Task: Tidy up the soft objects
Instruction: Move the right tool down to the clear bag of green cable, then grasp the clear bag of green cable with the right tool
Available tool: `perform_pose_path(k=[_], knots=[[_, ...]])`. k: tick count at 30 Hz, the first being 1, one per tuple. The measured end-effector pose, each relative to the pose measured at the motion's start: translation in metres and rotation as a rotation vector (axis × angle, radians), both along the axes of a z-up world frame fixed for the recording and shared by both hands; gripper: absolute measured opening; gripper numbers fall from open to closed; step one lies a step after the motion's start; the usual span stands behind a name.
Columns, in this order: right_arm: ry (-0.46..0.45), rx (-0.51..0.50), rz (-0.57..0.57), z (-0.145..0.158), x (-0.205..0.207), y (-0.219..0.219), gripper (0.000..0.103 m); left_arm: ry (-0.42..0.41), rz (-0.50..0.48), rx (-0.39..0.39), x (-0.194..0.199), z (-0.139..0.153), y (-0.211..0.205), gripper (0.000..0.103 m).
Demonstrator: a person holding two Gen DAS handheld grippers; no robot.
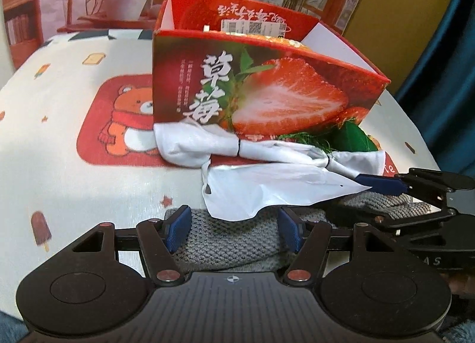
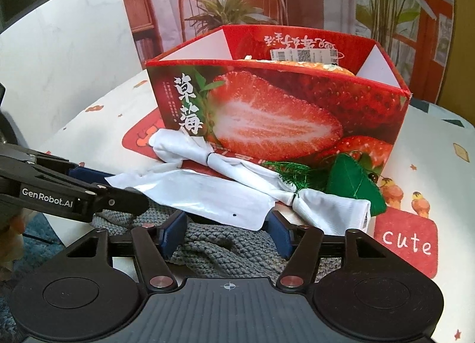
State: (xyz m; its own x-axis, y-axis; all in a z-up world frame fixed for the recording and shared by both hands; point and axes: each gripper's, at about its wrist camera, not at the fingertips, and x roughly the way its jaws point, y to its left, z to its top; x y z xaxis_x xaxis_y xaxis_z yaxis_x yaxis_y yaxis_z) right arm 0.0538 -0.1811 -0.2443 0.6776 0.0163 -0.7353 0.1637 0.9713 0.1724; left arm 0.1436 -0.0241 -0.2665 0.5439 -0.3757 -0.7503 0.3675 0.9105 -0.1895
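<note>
A red strawberry-print box (image 1: 267, 82) (image 2: 282, 105) stands open on the table. In front of it lie a white cloth bundle tied with black bands (image 1: 237, 147) (image 2: 237, 168), a white plastic bag (image 1: 267, 182) (image 2: 207, 194), a green felt leaf toy (image 1: 350, 135) (image 2: 353, 185) and a grey knitted item (image 1: 228, 239) (image 2: 228, 248). My left gripper (image 1: 234, 230) is open, its fingers on either side of the grey knit. My right gripper (image 2: 228, 233) is open over the same knit, and also shows in the left wrist view (image 1: 383, 184).
A red bear mat (image 1: 118, 123) (image 2: 406, 242) lies under the box on a patterned tablecloth (image 1: 59, 165). An orange object sits inside the box (image 2: 326, 65). A printed backdrop with plants stands behind. The table's edge runs on the right in the right wrist view (image 2: 463, 123).
</note>
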Motion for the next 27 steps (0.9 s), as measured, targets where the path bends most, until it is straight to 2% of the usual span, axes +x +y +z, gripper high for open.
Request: perform_pose_path(k=[3, 10, 13, 14, 15, 18, 22, 24, 27], knots=[[0.01, -0.009, -0.003, -0.001, 0.003, 0.0, 0.065, -0.001, 0.01, 0.003, 0.008, 0.001, -0.002, 0.067], [0.011, -0.022, -0.005, -0.001, 0.019, -0.01, 0.064, -0.004, 0.024, 0.02, 0.028, -0.001, -0.005, 0.067], [0.013, -0.037, 0.0, -0.003, 0.031, -0.015, 0.054, -0.018, 0.008, 0.006, 0.037, 0.0, -0.006, 0.065], [0.011, -0.038, 0.004, -0.004, 0.034, -0.016, 0.045, -0.023, 0.0, 0.0, 0.04, 0.001, -0.007, 0.065], [0.008, -0.04, 0.005, -0.005, 0.037, -0.018, 0.041, -0.031, -0.007, -0.003, 0.043, 0.001, -0.008, 0.064], [-0.003, -0.039, -0.008, -0.009, 0.044, -0.024, 0.034, -0.058, -0.024, -0.015, 0.052, 0.0, -0.009, 0.063], [-0.018, -0.006, -0.027, -0.013, 0.051, -0.033, 0.031, -0.048, -0.046, -0.052, 0.066, -0.006, -0.008, 0.063], [-0.019, 0.005, -0.031, -0.015, 0.054, -0.036, 0.03, -0.038, -0.051, -0.048, 0.071, -0.01, -0.008, 0.055], [-0.01, 0.018, -0.044, -0.021, 0.059, -0.039, 0.031, -0.012, -0.045, -0.07, 0.076, -0.015, -0.002, 0.052]])
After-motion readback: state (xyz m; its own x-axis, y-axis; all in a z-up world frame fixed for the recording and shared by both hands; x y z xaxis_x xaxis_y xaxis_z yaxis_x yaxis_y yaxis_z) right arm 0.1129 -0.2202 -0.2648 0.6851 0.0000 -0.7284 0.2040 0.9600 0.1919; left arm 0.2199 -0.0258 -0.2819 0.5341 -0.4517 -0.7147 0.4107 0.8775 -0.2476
